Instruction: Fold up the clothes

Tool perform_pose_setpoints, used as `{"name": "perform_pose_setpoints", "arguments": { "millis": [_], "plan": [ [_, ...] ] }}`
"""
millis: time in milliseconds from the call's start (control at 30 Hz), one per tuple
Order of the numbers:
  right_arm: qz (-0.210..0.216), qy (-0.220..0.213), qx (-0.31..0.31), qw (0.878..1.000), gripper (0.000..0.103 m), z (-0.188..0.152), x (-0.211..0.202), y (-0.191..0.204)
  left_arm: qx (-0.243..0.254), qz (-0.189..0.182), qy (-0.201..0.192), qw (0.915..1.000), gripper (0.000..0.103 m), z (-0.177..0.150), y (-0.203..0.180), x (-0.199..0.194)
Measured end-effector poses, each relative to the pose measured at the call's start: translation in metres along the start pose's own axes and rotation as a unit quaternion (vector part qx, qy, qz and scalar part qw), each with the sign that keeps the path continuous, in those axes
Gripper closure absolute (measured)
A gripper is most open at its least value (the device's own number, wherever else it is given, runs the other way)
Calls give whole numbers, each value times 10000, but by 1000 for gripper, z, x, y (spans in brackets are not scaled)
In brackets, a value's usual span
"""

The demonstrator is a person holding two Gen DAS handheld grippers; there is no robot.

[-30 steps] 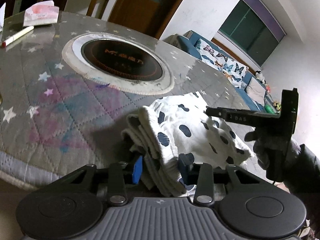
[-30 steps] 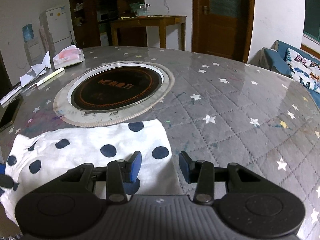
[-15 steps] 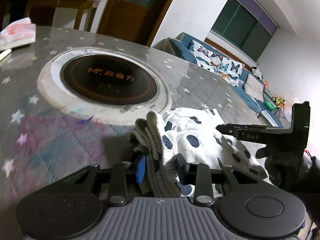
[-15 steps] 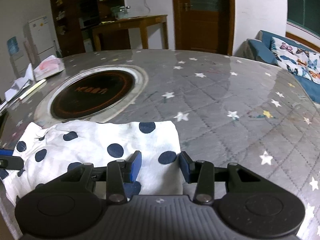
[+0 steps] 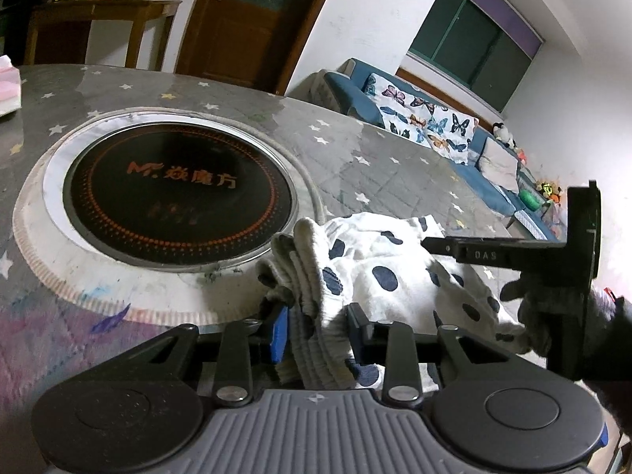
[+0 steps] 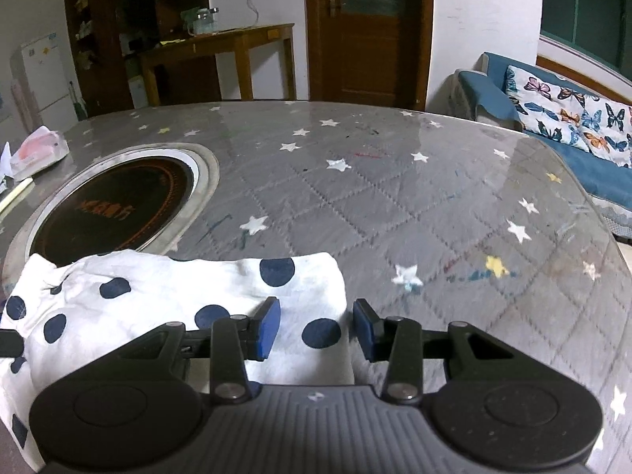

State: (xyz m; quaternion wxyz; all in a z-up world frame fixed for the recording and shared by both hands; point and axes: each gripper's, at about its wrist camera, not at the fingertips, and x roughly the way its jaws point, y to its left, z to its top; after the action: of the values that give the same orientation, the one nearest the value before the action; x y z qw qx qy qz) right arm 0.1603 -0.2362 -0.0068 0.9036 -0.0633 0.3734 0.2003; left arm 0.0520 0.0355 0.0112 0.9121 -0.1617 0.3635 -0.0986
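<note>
1. Left gripper (image 5: pixel 318 330) first, through its own wrist camera: I see its blue pads clamped on a thick bunch of stacked layers of the white polka-dot garment (image 5: pixel 379 260), which rises between the fingers and spreads away to the right over the table (image 5: pixel 395 158).
2. Same view, surroundings: the round black hotplate (image 5: pixel 177 197) is set into the star-patterned table cover just left of the garment, and the fabric's folded edge reaches its pale rim. A pink tissue pack (image 5: pixel 8 87) sits at the far left edge. Beyond the table I see a blue sofa (image 5: pixel 466 158) with butterfly cushions.
3. Same view, right side: the right gripper (image 5: pixel 430 244) reaches in over the far part of the garment, held by a gloved hand (image 5: pixel 545 316). Nothing blocks the cloth between the two tools.
4. Right wrist camera: the right gripper (image 6: pixel 316 326) has its jaws standing apart, astride the garment's (image 6: pixel 158 300) right-hand corner; the left pad sits on the cloth, while the right pad stands clear past the hem, over bare table (image 6: pixel 434 205). I cannot tell whether any fabric is pinched.
5. Same view: the hotplate (image 6: pixel 110 205) lies behind the garment to the left, the tissue pack (image 6: pixel 39 148) farther left.
</note>
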Motion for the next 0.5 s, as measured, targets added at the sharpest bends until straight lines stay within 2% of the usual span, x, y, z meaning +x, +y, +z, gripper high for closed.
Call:
{"name": "perform_pose_setpoints", "arguments": {
  "millis": [100,233,367,500],
  "plan": [
    [-38,-56,-80,9999,62,5,-2,0,33,-25,-35,10000,65,-1,0,-7],
    [58,-277,-223,9994,61,4,-25,8,97,-59,-196,9997,60,0,-4,-21],
    [401,-375,-436,9975,56,-3,-48,27,162,-14,-324,9993,59,7,-8,-23],
    [894,-436,-750,9922,56,-22,-69,58,222,43,-327,9992,59,13,-14,-15]
  ]
}}
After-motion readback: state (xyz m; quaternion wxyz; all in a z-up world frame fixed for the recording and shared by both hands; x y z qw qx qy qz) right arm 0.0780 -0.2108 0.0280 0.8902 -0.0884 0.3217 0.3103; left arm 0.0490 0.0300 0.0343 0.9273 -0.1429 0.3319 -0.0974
